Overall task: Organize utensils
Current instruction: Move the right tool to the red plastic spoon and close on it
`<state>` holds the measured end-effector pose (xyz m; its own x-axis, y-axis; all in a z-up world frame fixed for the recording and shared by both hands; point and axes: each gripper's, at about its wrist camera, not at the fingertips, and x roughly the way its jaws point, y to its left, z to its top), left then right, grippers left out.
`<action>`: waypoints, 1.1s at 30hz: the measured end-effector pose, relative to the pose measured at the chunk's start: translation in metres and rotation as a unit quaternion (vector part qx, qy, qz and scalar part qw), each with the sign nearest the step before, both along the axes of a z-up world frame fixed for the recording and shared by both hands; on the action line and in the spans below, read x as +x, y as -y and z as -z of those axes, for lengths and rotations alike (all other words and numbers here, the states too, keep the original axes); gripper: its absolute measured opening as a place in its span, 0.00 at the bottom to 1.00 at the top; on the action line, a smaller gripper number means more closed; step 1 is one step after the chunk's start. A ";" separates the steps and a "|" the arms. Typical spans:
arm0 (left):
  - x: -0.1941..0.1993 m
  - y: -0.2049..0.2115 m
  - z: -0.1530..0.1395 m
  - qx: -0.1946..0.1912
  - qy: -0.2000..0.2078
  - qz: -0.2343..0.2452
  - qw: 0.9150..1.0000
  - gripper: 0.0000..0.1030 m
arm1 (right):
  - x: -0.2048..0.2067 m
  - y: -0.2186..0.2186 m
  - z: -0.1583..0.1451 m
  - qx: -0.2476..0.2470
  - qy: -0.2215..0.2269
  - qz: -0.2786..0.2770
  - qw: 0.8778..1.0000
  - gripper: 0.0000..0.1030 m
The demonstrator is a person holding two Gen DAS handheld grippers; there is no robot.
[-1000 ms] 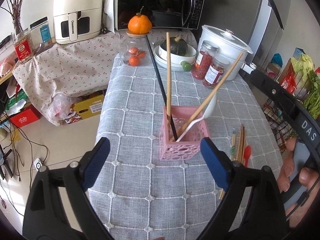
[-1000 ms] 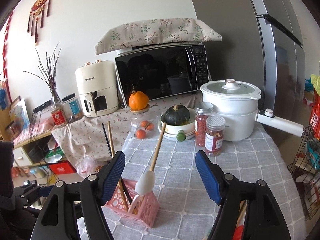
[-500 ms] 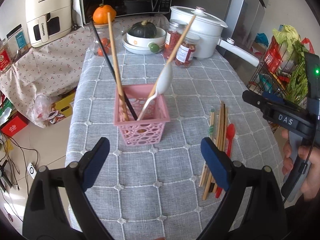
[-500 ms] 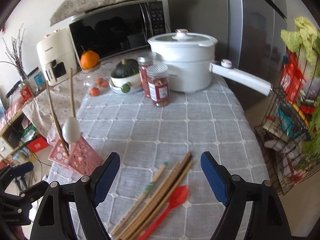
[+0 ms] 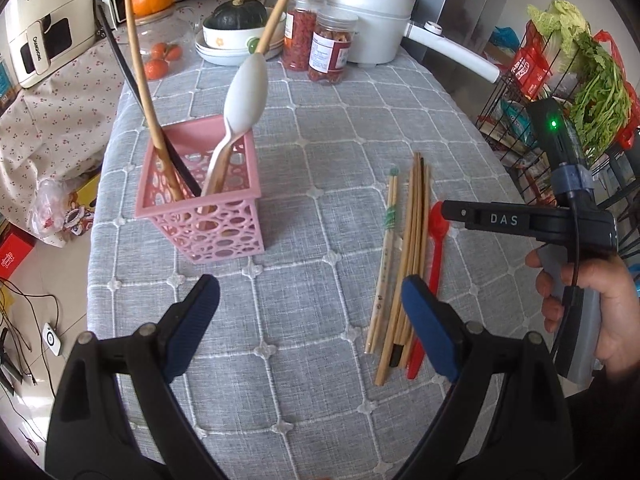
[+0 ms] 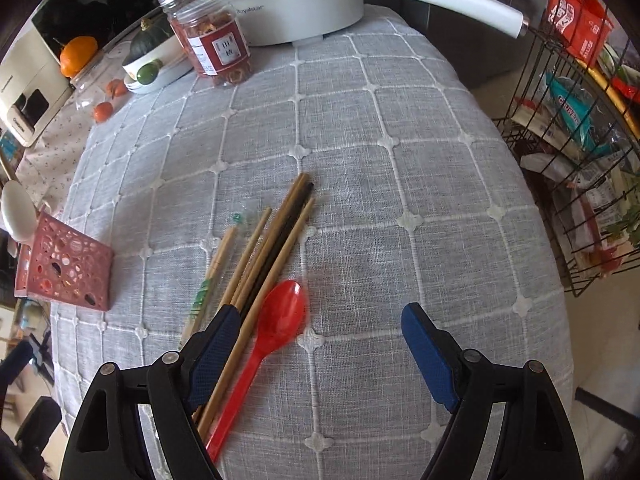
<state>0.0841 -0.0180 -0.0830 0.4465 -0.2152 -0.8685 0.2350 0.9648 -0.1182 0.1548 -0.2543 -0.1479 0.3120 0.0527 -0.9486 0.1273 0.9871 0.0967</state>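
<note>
Left gripper (image 5: pixel 310 314) hangs spread wide over the grey quilted tabletop (image 5: pixel 320 128), behind the pink perforated plastic basket (image 5: pixel 202 200) holding a white spoon (image 5: pixel 245 88). Right gripper (image 6: pixel 316 344), equally spread, straddles the red plastic spoon (image 6: pixel 276 326) beside loose wooden chopsticks (image 6: pixel 264 248).

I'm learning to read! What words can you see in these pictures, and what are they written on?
"DAS": on the right gripper, on its black side.
"CHANGHONG": on the white air fryer, on top and on its handle.
"Royalstar": on the white pot.
Jar labels and snack packets: too blurred to read.
</note>
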 end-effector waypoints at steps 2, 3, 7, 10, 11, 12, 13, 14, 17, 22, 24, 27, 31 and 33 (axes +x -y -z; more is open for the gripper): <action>0.000 0.001 0.002 -0.001 -0.003 0.002 1.000 0.90 | 0.003 -0.001 0.006 0.002 -0.008 0.000 1.000 0.81; 0.000 0.002 0.002 0.000 -0.003 0.004 1.000 0.90 | 0.005 -0.002 0.009 0.001 -0.010 -0.002 1.000 0.80; -0.001 0.005 0.003 0.004 -0.004 0.011 1.000 0.90 | 0.009 -0.010 0.019 -0.014 -0.015 -0.013 1.000 0.69; -0.001 0.006 0.005 0.006 -0.004 0.015 1.000 0.89 | 0.008 -0.016 0.019 -0.010 -0.002 -0.020 1.000 0.58; -0.001 0.007 0.005 0.006 -0.003 0.016 1.000 0.89 | 0.008 -0.018 0.018 -0.006 0.001 -0.024 1.000 0.47; -0.002 0.008 0.005 0.007 -0.003 0.018 1.000 0.88 | 0.008 -0.022 0.018 0.002 0.003 -0.030 1.000 0.33; -0.002 0.009 0.005 0.007 -0.003 0.020 1.000 0.87 | 0.008 -0.024 0.017 0.013 0.004 -0.036 0.999 0.26; -0.002 0.011 0.006 0.006 -0.003 0.023 1.000 0.84 | 0.008 -0.026 0.016 0.019 0.001 -0.040 0.999 0.12; -0.002 0.020 0.009 0.009 -0.004 0.038 0.999 0.75 | 0.007 -0.023 0.019 0.043 -0.014 -0.039 0.998 0.07; 0.004 0.040 0.014 0.021 -0.009 0.060 0.998 0.54 | 0.009 -0.005 0.008 0.059 0.000 -0.028 0.998 0.05; 0.011 0.051 0.016 0.026 -0.010 0.066 0.997 0.39 | 0.007 0.002 0.001 0.058 0.009 -0.028 0.998 0.05; 0.025 0.069 0.021 0.032 -0.014 0.074 0.997 0.24 | 0.005 0.015 -0.008 0.059 0.019 -0.023 0.998 0.05; 0.052 0.092 0.035 0.038 -0.028 0.075 0.996 0.17 | 0.001 0.032 -0.018 0.075 0.031 -0.014 0.997 0.05; 0.066 0.098 0.044 0.030 -0.046 0.067 0.996 0.13 | 0.001 0.039 -0.023 0.079 0.036 -0.013 0.996 0.05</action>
